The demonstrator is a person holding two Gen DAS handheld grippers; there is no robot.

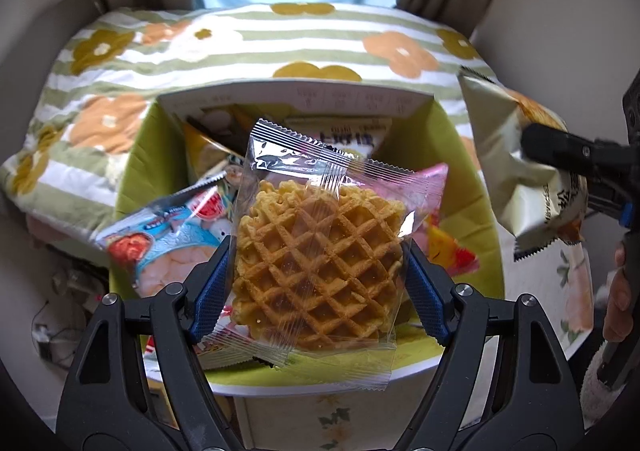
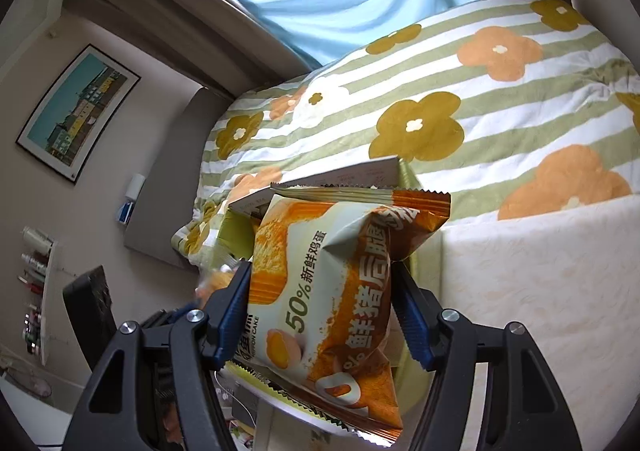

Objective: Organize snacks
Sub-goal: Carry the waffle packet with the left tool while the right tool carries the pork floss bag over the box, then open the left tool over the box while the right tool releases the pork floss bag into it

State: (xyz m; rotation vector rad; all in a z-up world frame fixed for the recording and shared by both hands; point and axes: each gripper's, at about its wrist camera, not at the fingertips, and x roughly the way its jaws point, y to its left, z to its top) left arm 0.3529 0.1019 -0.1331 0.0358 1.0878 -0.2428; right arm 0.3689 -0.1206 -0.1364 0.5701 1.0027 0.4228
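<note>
Orange-white chiffon cake pack (image 2: 328, 303) ("50%", "CHIFFON CAKE") clamped in right gripper (image 2: 324, 315).

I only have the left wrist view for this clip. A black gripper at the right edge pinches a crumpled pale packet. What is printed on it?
Observer: The right gripper is shut on a chiffon cake packet; its front reads "50%" and "CHIFFON CAKE".
Operator: Any picture on it?
Observer: Orange cake and a halved egg.
Operator: Anything off to the side?
Observer: A framed picture hangs on the wall.
</note>
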